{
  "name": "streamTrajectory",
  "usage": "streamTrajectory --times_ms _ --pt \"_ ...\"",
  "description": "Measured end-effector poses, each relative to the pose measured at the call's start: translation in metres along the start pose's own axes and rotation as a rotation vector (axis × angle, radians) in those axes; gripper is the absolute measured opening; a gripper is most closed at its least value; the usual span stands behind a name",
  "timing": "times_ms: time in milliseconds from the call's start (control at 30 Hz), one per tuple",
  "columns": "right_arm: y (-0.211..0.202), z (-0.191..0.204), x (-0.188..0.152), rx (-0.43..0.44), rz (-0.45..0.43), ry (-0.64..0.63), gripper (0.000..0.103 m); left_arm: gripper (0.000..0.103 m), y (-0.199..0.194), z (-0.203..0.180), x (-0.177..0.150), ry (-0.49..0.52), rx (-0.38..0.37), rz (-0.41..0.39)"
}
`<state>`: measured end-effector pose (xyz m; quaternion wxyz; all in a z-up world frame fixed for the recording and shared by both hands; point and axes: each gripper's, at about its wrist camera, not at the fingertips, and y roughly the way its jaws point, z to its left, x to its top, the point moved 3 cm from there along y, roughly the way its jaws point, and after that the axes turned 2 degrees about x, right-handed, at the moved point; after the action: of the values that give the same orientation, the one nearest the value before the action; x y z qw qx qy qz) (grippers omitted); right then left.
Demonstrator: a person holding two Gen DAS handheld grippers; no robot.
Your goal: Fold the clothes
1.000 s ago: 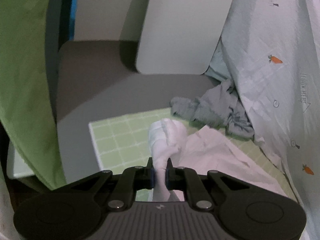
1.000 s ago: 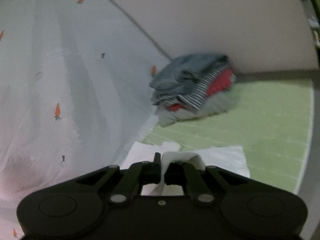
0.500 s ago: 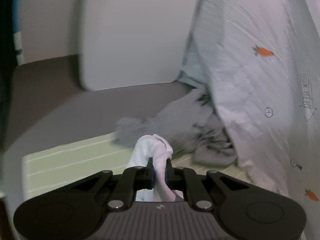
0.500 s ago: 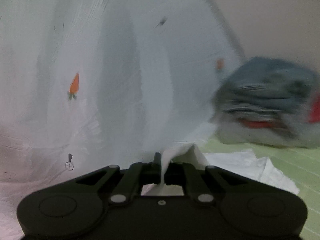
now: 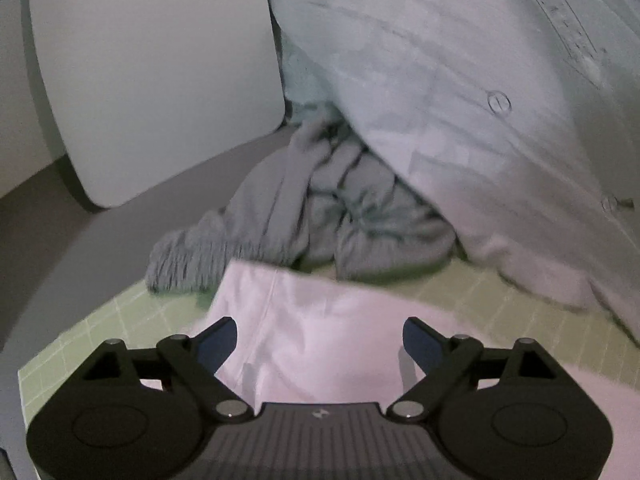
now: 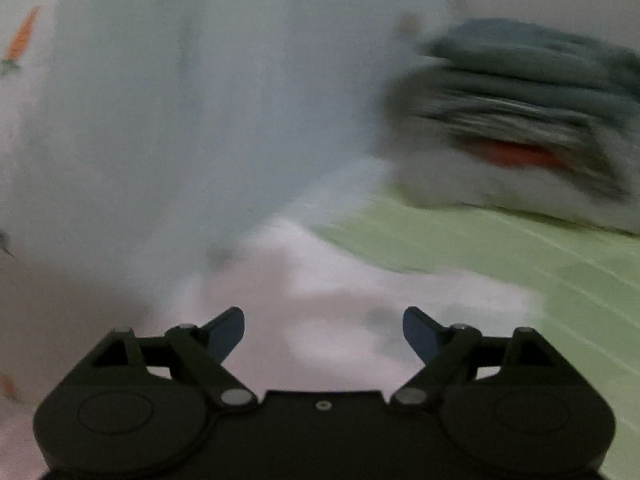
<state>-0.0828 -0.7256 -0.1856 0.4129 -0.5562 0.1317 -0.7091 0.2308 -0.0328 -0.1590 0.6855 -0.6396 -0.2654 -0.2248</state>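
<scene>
opening wide at this moment, left gripper (image 5: 316,338) and right gripper (image 6: 322,330) alike, pads clear of cloth and nothing pinched between the jaws. seen just beneath both: the pale pink-white garment (image 5: 320,332), spread on the green checked mat (image 5: 80,344), its far edge lying close to a crumpled grey garment (image 5: 320,216). hung behind at the right of the left view: a pale carrot-print sheet (image 5: 460,100), with a white rounded panel (image 5: 152,76) leaning further back on the left.

judged at risk: the freshly laid fold, likely to slump or spring open if the cloth was dropped unevenly, or to be dragged askew if a pad snagged it on the way out; likely too to tangle with the grey heap, given how near the two sat.

shown sharply only from the left wrist: the grey heap, the panel and the garment's edge. shown only from the right wrist, heavily blurred: a stack of folded clothes (image 6: 520,120), grey-blue over a red layer, resting on the mat well beyond the garment, beside the same sheet.
</scene>
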Motion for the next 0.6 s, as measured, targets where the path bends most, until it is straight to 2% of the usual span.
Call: streamTrajectory --times_ms 67,133,267,367,400,433,467,533,600 --pt "-0.007 -0.030 -0.016 -0.065 0.029 0.032 0.091 0.090 -0.005 0.000 -0.007 -0.023 -0.038 0.038" --pt "-0.008 -0.053 -0.029 -0.074 0.076 0.094 0.091 0.090 -0.012 -0.002 -0.012 -0.039 -0.075 0.066" --pt "-0.003 -0.071 -0.044 -0.034 0.106 0.183 0.090 0.090 -0.040 -0.019 -0.023 -0.021 -0.143 0.076" --pt "0.008 -0.061 -0.047 0.036 0.104 0.163 0.087 0.090 -0.066 -0.038 -0.036 0.025 -0.189 0.066" --pt "0.012 -0.055 -0.048 0.056 0.102 0.144 0.081 0.090 -0.075 -0.043 -0.041 0.040 -0.203 0.066" --pt "0.016 -0.050 -0.049 0.067 0.100 0.124 0.065 0.090 -0.082 -0.047 -0.046 0.052 -0.218 0.069" --pt "0.019 -0.046 -0.050 0.074 0.103 0.104 0.055 0.090 -0.089 -0.051 -0.052 0.059 -0.237 0.077" --pt "0.023 -0.042 -0.053 0.108 0.130 0.077 0.020 0.090 -0.103 -0.057 -0.067 0.064 -0.276 0.102" --pt "0.017 -0.047 -0.053 0.149 0.139 0.097 0.011 0.090 -0.114 -0.059 -0.080 0.063 -0.310 0.130"
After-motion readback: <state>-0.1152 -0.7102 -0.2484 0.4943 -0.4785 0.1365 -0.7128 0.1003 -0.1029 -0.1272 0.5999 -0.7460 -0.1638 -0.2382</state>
